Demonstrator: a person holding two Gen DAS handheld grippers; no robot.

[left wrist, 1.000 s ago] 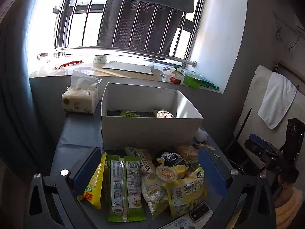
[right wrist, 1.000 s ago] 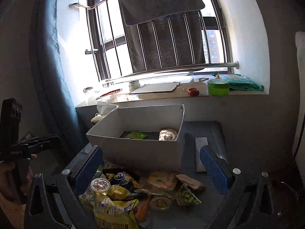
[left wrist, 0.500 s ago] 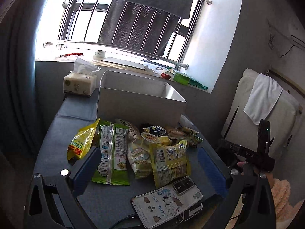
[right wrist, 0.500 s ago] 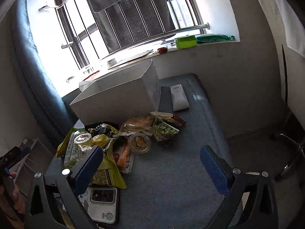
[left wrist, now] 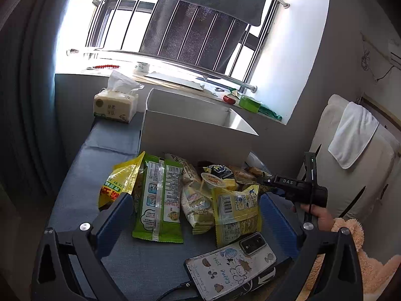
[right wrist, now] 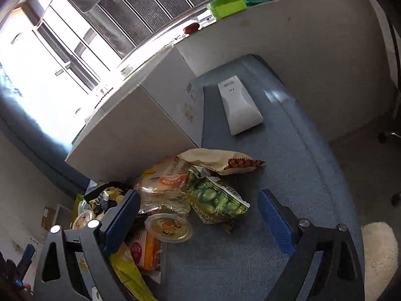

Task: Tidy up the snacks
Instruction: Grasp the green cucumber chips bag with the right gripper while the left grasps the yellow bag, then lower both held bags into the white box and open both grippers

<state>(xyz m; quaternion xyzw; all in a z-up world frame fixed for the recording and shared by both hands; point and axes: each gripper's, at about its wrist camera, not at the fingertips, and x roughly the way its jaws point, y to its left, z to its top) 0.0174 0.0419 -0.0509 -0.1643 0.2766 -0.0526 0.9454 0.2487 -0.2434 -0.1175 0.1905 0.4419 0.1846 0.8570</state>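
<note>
Between the spread fingers of the left tool lies most of the snack pile on the blue worktop: a long green packet straight ahead, a yellow bag against the tool's left finger, and a yellow-green packet with a barcode just inside its right finger. A small sealed cup sits on the heap a little farther out. Beyond the pile stands the white box, its near wall touching the farthest packets; what is inside it cannot be seen from here. Nearest the left tool, below the packets, a phone in a cartoon case lies on the worktop with a cable plugged in. Far ahead to the left is a tissue pack. The right tool is also wide apart and holds nothing; a green pea packet and a clear-lidded cup lie between its fingers, an orange packet sits close under its left finger, and a cream bag with a red serrated end lies just beyond. Ahead and to its right a white device, possibly a power bank, rests alone beside the box.
</note>
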